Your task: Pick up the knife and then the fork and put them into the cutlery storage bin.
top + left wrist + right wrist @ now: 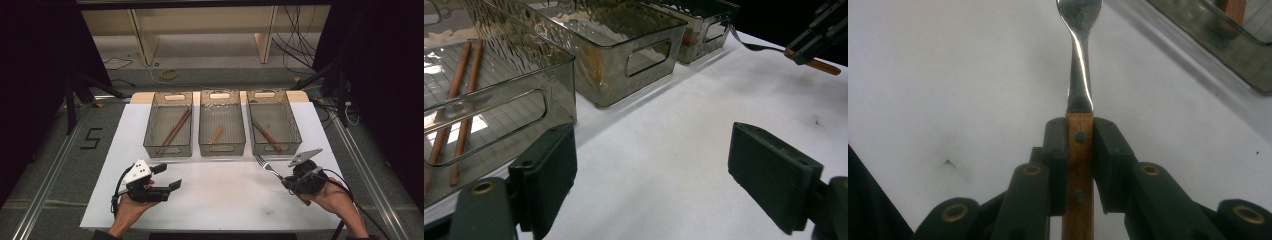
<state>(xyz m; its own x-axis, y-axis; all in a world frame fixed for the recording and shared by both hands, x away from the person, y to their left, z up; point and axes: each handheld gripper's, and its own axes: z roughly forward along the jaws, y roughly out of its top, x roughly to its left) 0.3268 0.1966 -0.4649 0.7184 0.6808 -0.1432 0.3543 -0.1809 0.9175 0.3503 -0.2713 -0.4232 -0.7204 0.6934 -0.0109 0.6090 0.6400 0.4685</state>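
Right gripper (1079,135) clamped on the wooden handle of a fork (267,167), held above the white table (225,195) near its right front, tines aimed toward the three clear bins; left gripper (651,165) rests on the table with jaws wide apart and nothing between them. Step in hand looks like sorting cutlery: fork lifted, not yet dropped. Next move likely calls for carrying it over the right bin (295,131), where a wooden-handled utensil (267,135) already lies, then releasing.
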